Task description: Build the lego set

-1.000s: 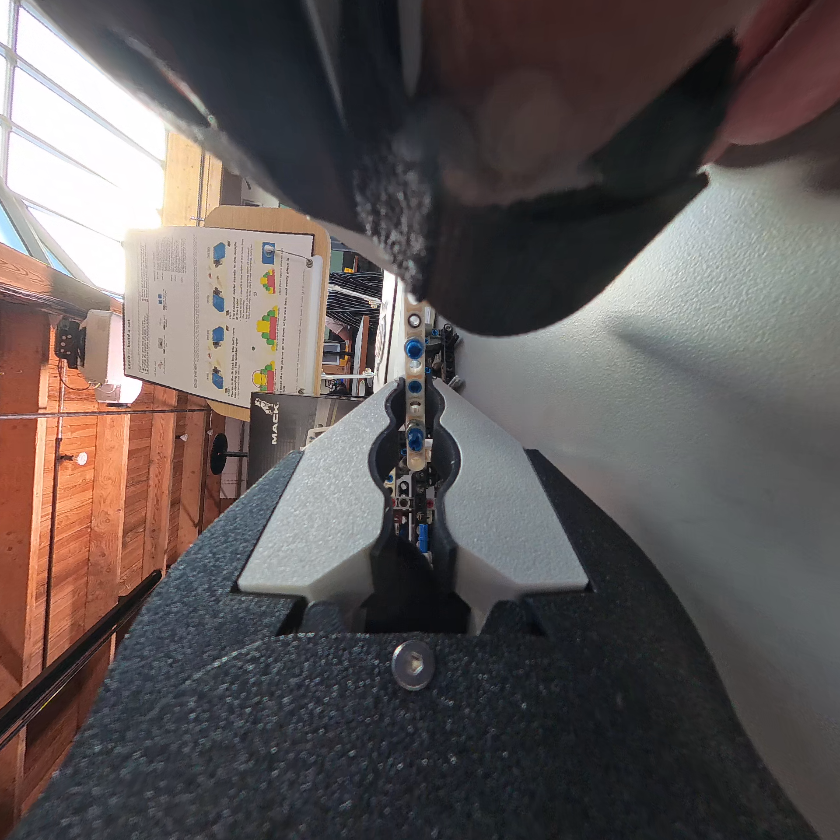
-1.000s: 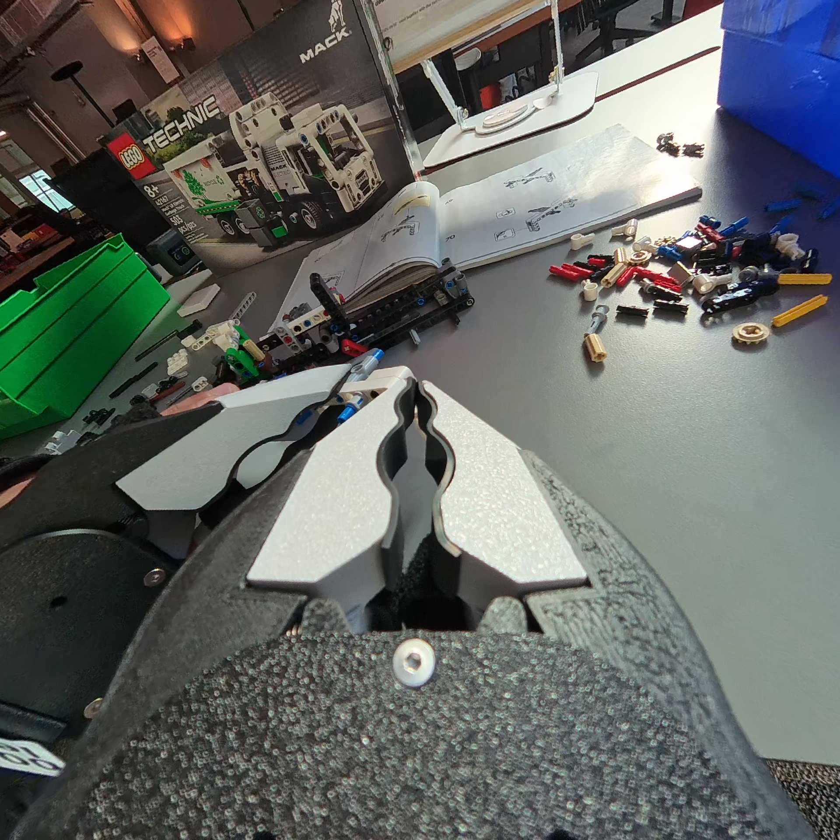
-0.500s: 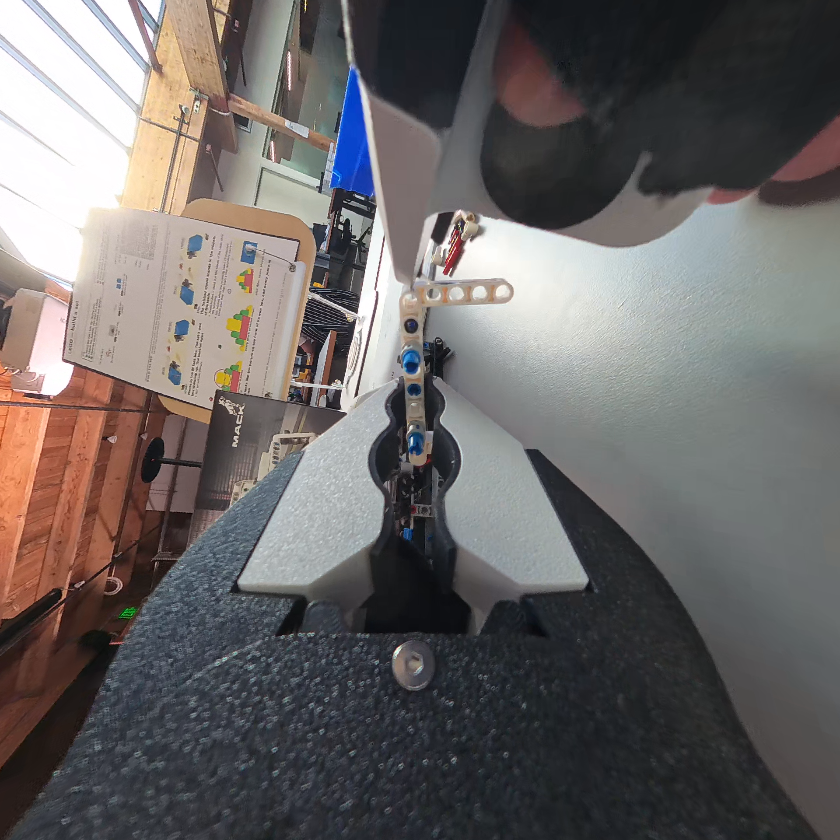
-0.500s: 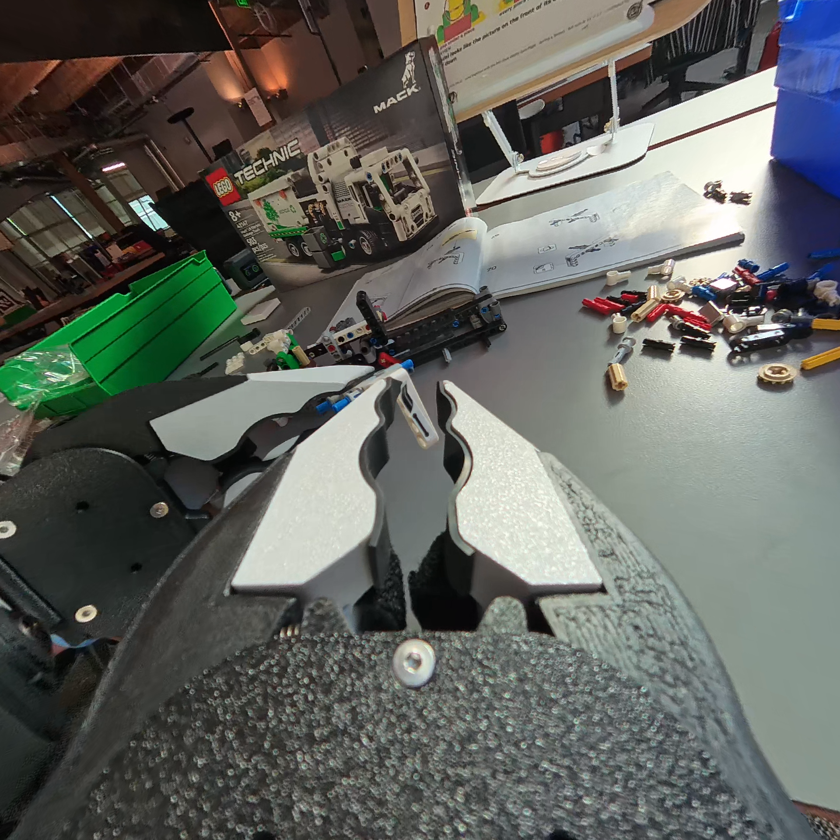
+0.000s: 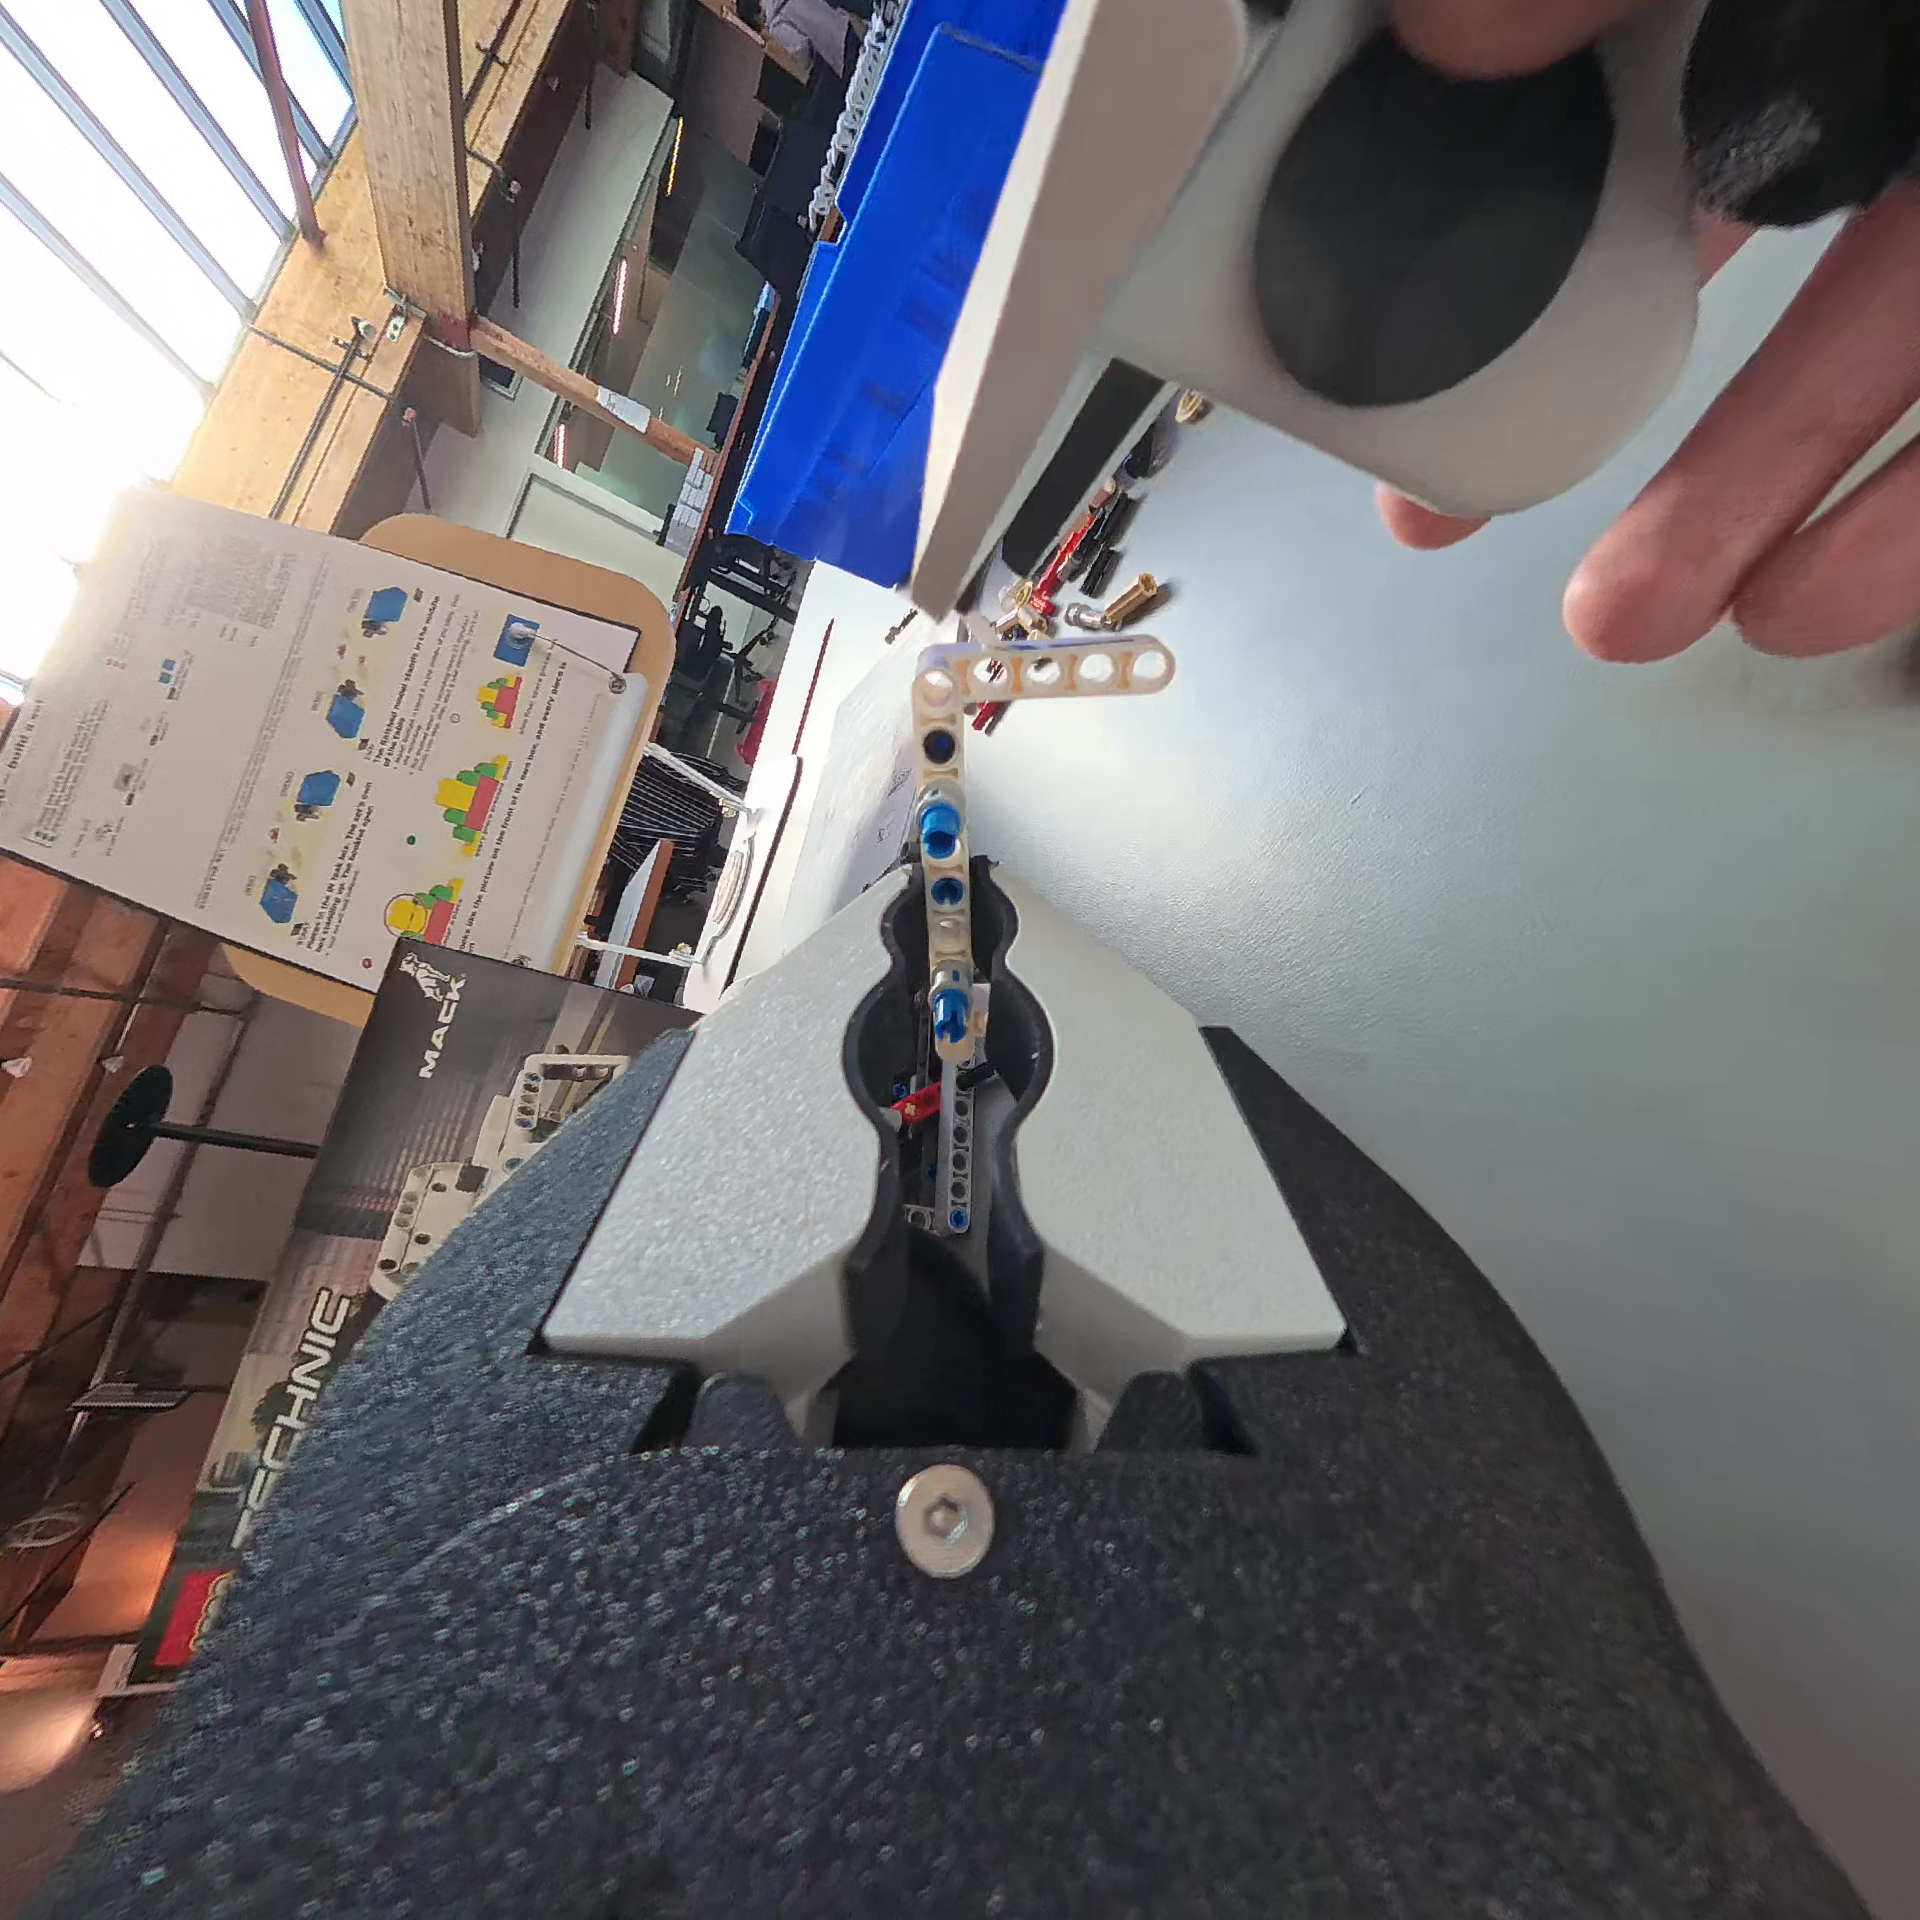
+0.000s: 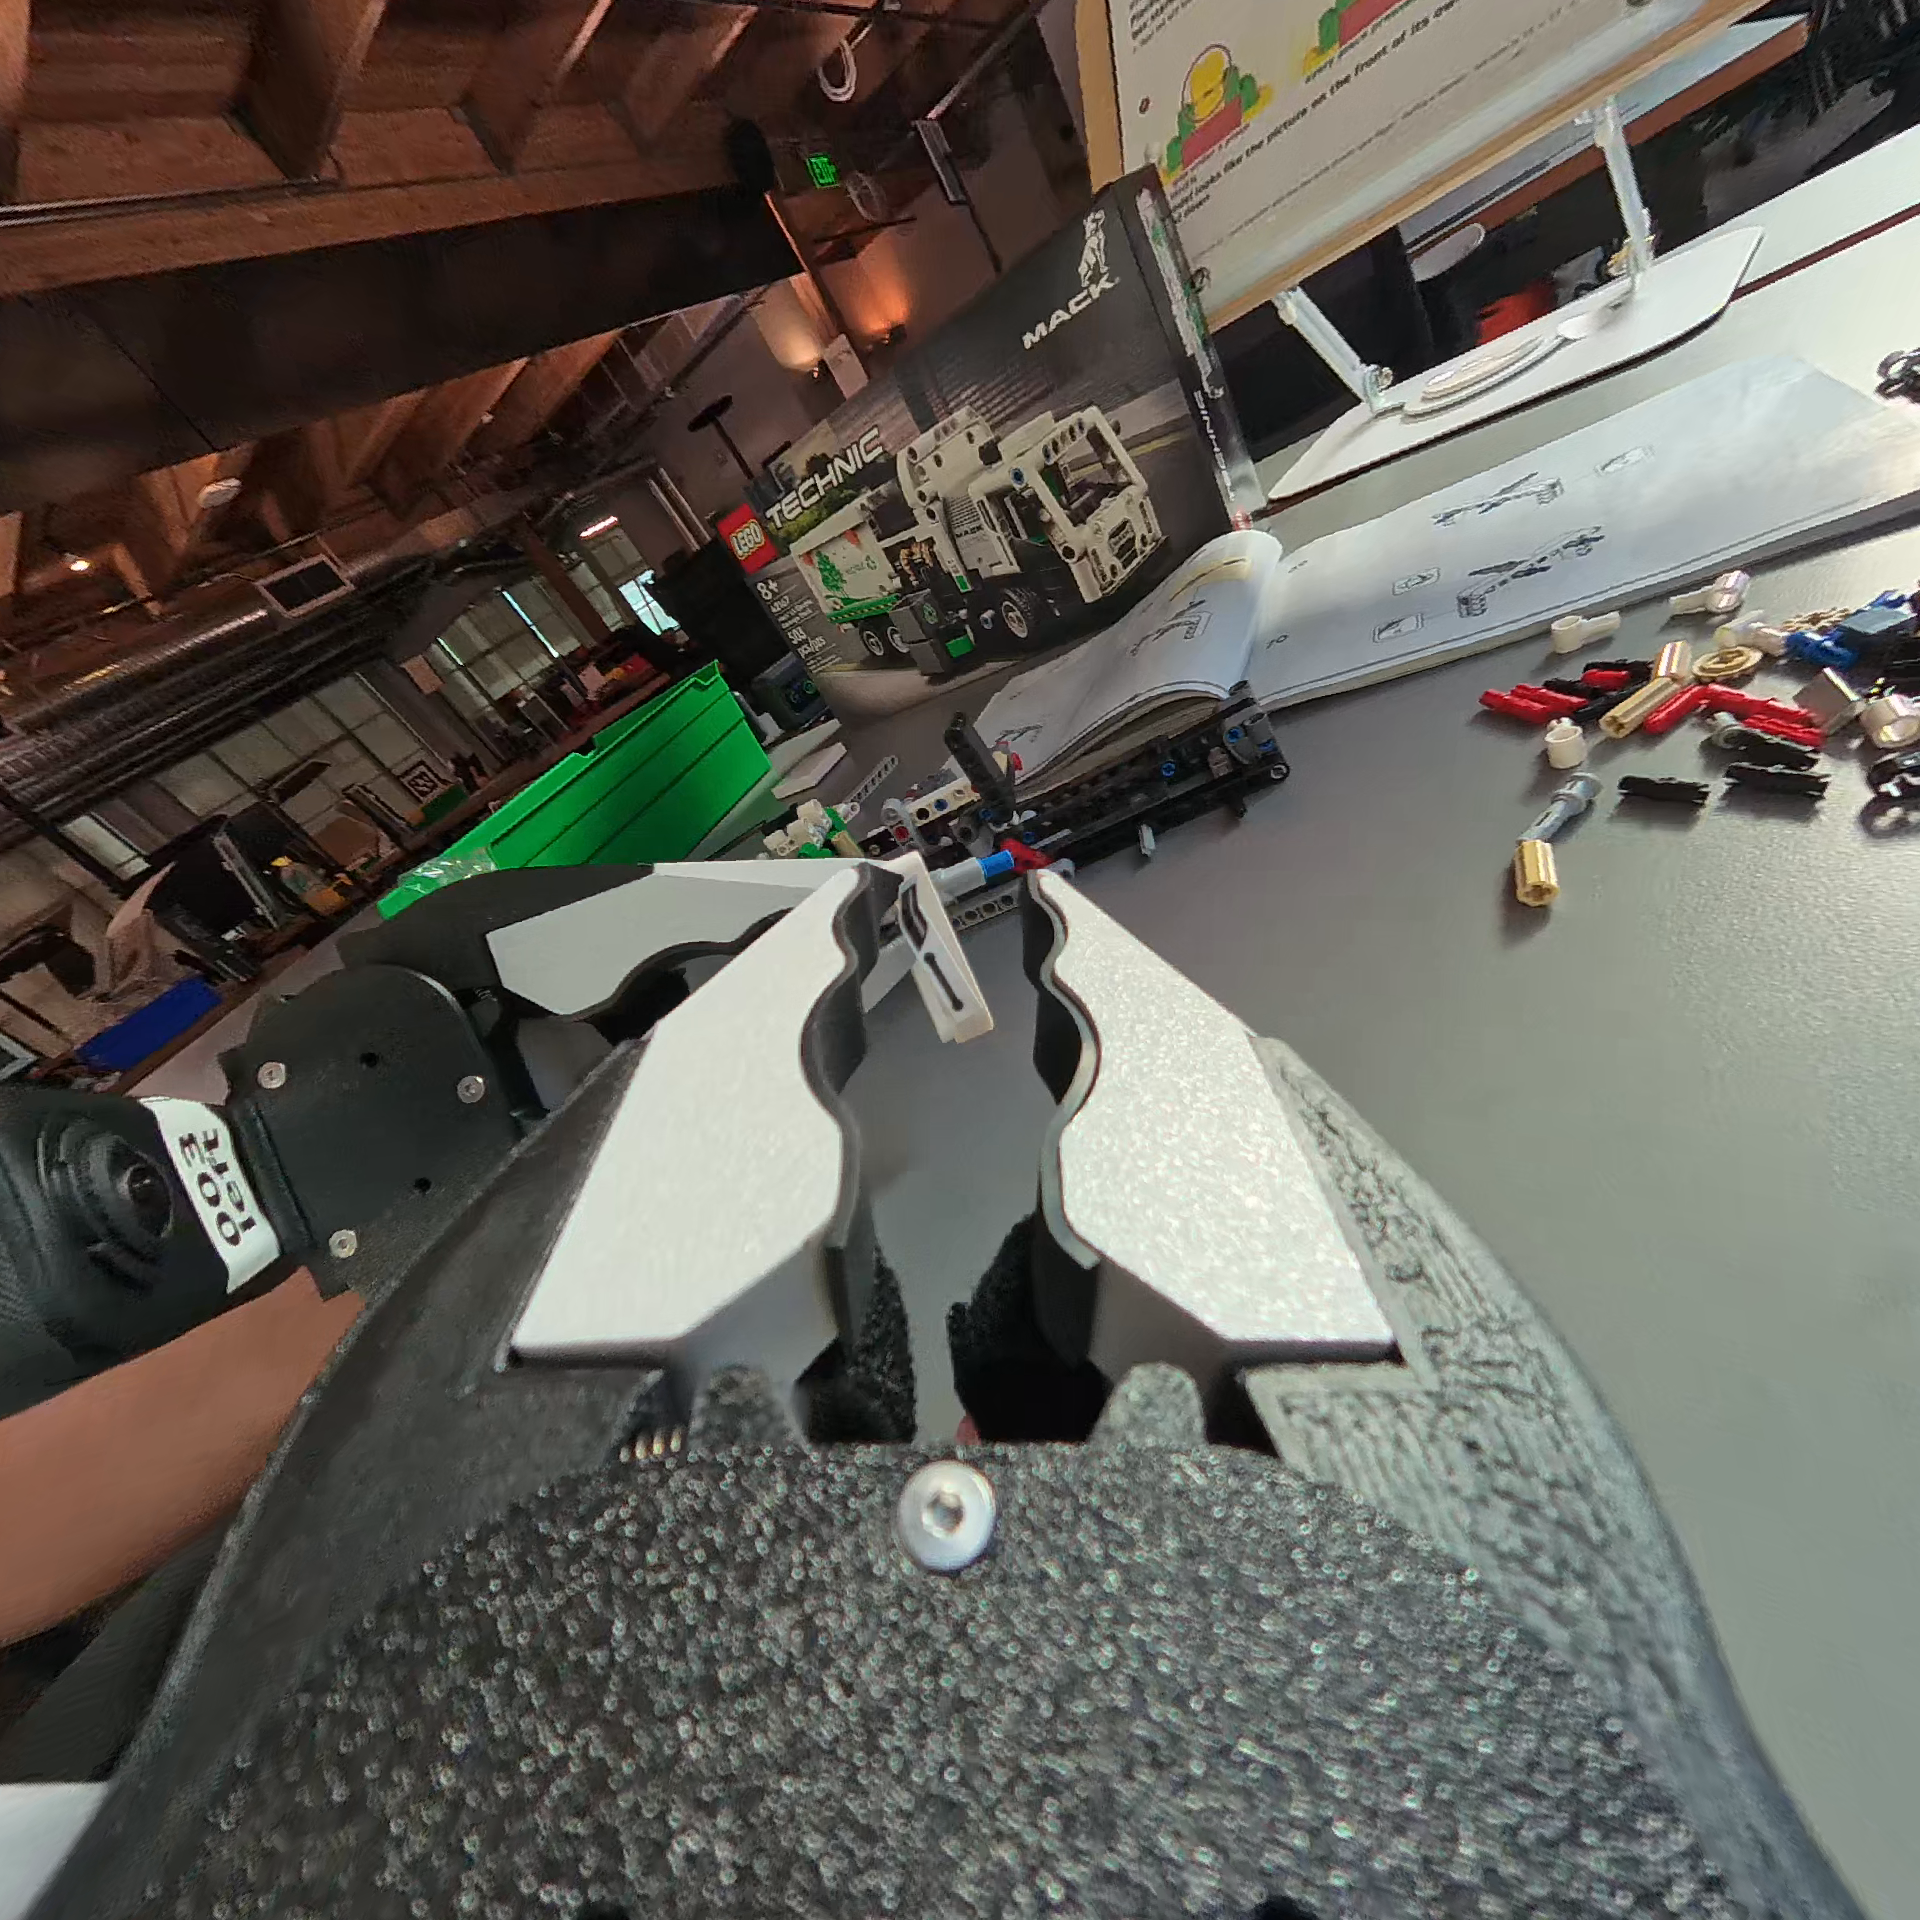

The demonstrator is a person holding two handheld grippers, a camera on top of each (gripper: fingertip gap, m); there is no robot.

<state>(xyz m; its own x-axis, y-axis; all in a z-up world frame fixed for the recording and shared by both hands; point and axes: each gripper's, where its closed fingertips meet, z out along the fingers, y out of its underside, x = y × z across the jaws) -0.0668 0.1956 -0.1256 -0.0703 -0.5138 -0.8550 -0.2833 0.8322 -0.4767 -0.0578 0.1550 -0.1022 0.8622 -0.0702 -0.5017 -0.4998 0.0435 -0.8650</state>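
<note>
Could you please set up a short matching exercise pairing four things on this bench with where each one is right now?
Things
1. white L-shaped beam
2. instruction booklet
3. green bin
4. right gripper

Places or states
A. lying open on the table, in front of the set's box
B. open, with nothing clamped between its fingers
C. clamped in the left gripper, blue pins along it
D. at the far left of the bench, beyond the left gripper

Pairs: 1-C, 2-A, 3-D, 4-B
</note>
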